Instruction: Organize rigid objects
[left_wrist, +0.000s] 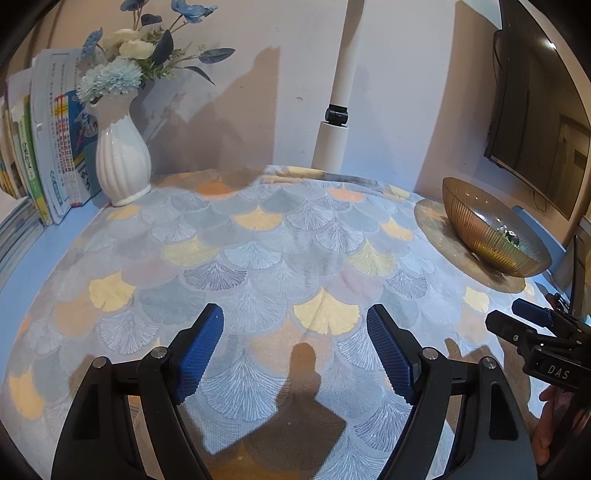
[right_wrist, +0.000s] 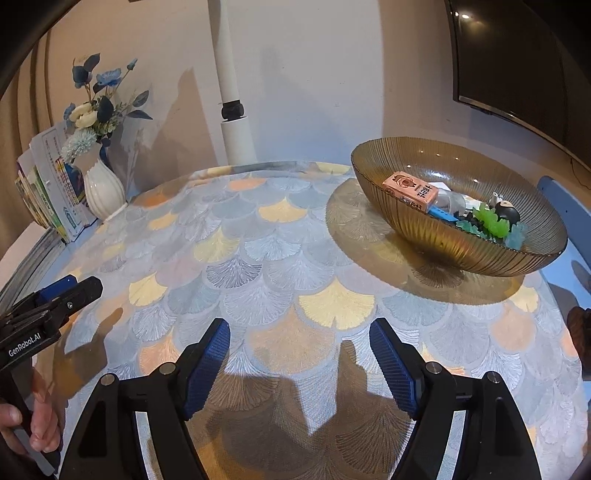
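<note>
Both claws hover over the patterned surface (right_wrist: 280, 266), jaws parted wide, nothing between the pads. Left claw (left_wrist: 295, 350) and right claw (right_wrist: 299, 354) both tilt down toward bare cloth.

Task's things: all visible ones already lie in the amber glass bowl (right_wrist: 436, 243), which stands at the right rear of the surface. Inside it are a pink carton (right_wrist: 410, 191), a green spiky toy (right_wrist: 491, 220), a dark rounded figure (right_wrist: 508, 211) and bits of blue; some pieces are too small to name. The pink carton's long axis runs left to right across the bowl, slightly tilted.

Key relation: the bowl lies forward and to the right of the right claw, near it. From the left wrist view the bowl (left_wrist: 491, 236) sits far off to the right, beyond the right claw (left_wrist: 524, 317). So the right hand is the nearer one for any reach into it.

No loose object shows on the cloth between the claws and the bowl. Judgement: sorting looks finished or close to it, unless items lie out of view.

Surface: cloth with fan-shaped leaf pattern in grey, yellow and orange. Rear left: white ribbed vase (left_wrist: 123, 162) with blue and cream flowers, and a row of books (left_wrist: 48, 147) beside it. Rear centre: a white pole (left_wrist: 338, 110) against the wall. A dark screen (left_wrist: 543, 110) hangs on the right.
</note>
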